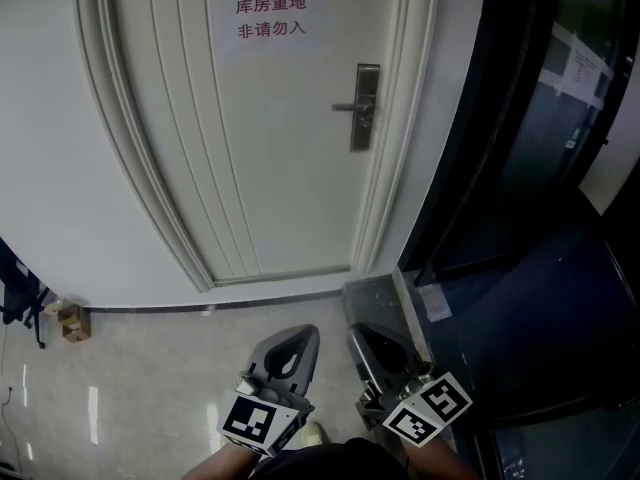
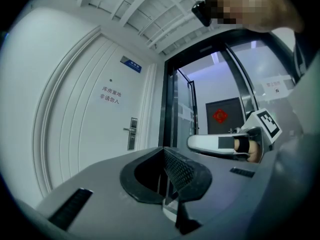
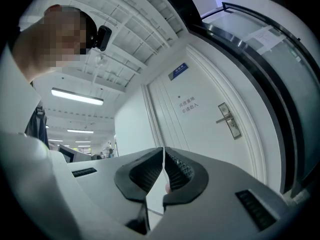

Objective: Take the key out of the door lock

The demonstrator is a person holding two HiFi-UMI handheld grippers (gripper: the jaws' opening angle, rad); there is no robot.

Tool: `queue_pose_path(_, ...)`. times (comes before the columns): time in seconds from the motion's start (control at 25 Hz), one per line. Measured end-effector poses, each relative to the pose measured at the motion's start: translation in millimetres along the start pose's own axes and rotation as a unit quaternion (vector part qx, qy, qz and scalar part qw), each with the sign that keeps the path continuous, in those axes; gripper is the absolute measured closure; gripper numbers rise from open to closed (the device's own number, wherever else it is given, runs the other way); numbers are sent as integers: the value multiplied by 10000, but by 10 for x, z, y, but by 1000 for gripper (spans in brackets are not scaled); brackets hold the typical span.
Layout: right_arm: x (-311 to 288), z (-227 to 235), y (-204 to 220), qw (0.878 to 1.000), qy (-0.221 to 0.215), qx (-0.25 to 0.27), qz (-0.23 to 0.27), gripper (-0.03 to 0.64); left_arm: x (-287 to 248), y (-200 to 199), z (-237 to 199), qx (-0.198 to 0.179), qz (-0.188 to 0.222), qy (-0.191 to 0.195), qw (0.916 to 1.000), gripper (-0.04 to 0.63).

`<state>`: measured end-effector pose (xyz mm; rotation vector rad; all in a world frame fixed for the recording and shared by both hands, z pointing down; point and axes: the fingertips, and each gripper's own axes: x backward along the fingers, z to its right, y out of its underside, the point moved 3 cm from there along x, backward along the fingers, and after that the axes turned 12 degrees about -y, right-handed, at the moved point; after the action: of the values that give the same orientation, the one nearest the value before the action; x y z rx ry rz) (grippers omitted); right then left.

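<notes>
A white door (image 1: 270,138) stands shut ahead, with a silver lock plate and lever handle (image 1: 364,106) on its right side. The key is too small to make out at this distance. Both grippers hang low and well short of the door. My left gripper (image 1: 303,334) has its jaws together and holds nothing; in its own view (image 2: 164,152) the lock plate (image 2: 132,133) shows far off. My right gripper (image 1: 358,334) is likewise shut and empty (image 3: 163,152), and the lock plate (image 3: 230,120) sits up and to the right of its jaws.
A paper sign with red characters (image 1: 271,17) hangs on the door. Dark glass panels and a black frame (image 1: 520,118) stand to the right. A small cardboard box (image 1: 70,321) lies by the wall at the left, on a glossy tiled floor (image 1: 160,388).
</notes>
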<state>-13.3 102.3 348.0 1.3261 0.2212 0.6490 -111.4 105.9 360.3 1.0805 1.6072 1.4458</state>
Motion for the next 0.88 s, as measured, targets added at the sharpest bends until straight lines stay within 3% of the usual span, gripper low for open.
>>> queue_pose_path(0.56, -438, 601, 45, 9994, 335, 36, -93, 600, -544, 76, -316, 78, -76, 142, 9998, 589)
queue_pose_path(0.88, -656, 1328, -80, 9994, 320, 69, -135, 600, -1261, 96, -411, 30, -82, 106, 9999, 589)
